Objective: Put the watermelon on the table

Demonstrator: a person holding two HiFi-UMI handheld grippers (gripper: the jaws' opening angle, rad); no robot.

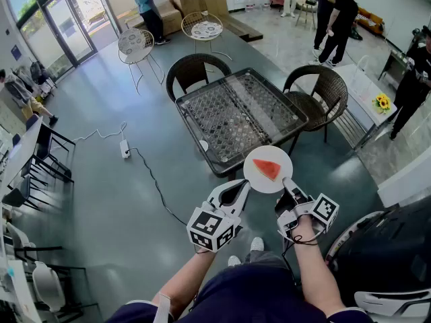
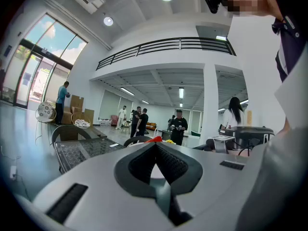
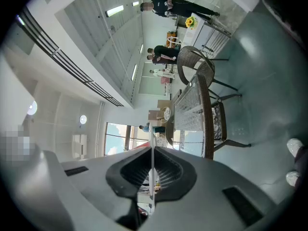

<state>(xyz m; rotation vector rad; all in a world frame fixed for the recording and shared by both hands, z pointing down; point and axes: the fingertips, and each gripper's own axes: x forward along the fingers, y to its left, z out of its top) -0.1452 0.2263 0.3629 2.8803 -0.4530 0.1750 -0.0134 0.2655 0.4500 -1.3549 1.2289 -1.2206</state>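
**Watermelon rides in on a plate, counter dead ahead**

Here's the picture from the head view: the watermelon (image 1: pixel 267 169), a small red wedge, lies flat on a white plate (image 1: pixel 258 182) held in the air, just short of the near corner of the counter (image 1: pixel 229 116). It is not on the counter yet.

The right gripper (image 1: pixel 287 182) has the plate by its near right rim. In its own view the jaws are clamped on a thin white edge seen end-on. That's the plate, pinched top and bottom.

The left gripper (image 1: pixel 242 187) sits at the near left rim with its jaws drawn together at the tips. The red wedge peeks just over them in the left gripper view. I can't tell whether those tips bear any of the plate's weight or merely touch it.

Now, the handling. The wedge looks light, soft and wet, so I'd judge it easy to crush and quick to slide. Nothing fixes it to that smooth plate, so tilt is the danger. The plate itself is stiff and slick, and probably breakable. A one-sided rim pinch gives it leverage to droop on the far side.

The sensible hold is the one in play, on the rim and never on the fruit. Keep the plate level, carry it over the counter's near edge and lower it flat. The jaws should part only once the base is seated. The wicker chair (image 1: pixel 320 89) on the right stands well clear of that path.
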